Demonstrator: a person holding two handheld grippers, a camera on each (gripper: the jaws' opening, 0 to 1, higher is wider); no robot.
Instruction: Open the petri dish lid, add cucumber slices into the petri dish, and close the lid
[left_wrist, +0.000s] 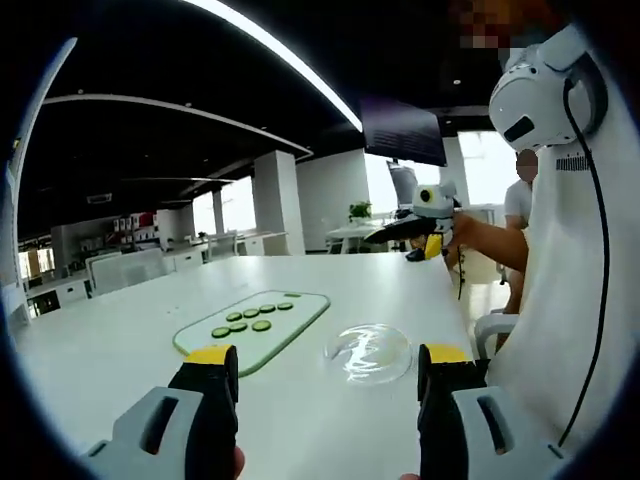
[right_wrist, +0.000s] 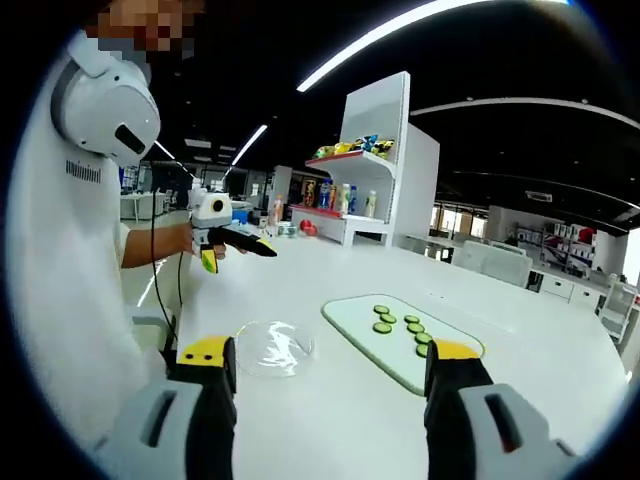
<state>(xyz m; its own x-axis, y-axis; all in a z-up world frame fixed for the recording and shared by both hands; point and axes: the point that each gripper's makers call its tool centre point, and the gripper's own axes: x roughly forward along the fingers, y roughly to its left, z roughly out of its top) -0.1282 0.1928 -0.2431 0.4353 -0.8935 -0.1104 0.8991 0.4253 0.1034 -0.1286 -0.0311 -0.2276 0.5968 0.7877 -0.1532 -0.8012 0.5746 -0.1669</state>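
Both hand-held grippers (left_wrist: 325, 385) (right_wrist: 330, 375) spread above the seemingly lidded petri dish (left_wrist: 368, 352) beside cucumber slices (left_wrist: 250, 317).

In the right gripper view the right gripper (right_wrist: 330, 375) hides the near end of the cutting board (right_wrist: 372, 336). The shelf packets (right_wrist: 352, 146) are too small to identify.
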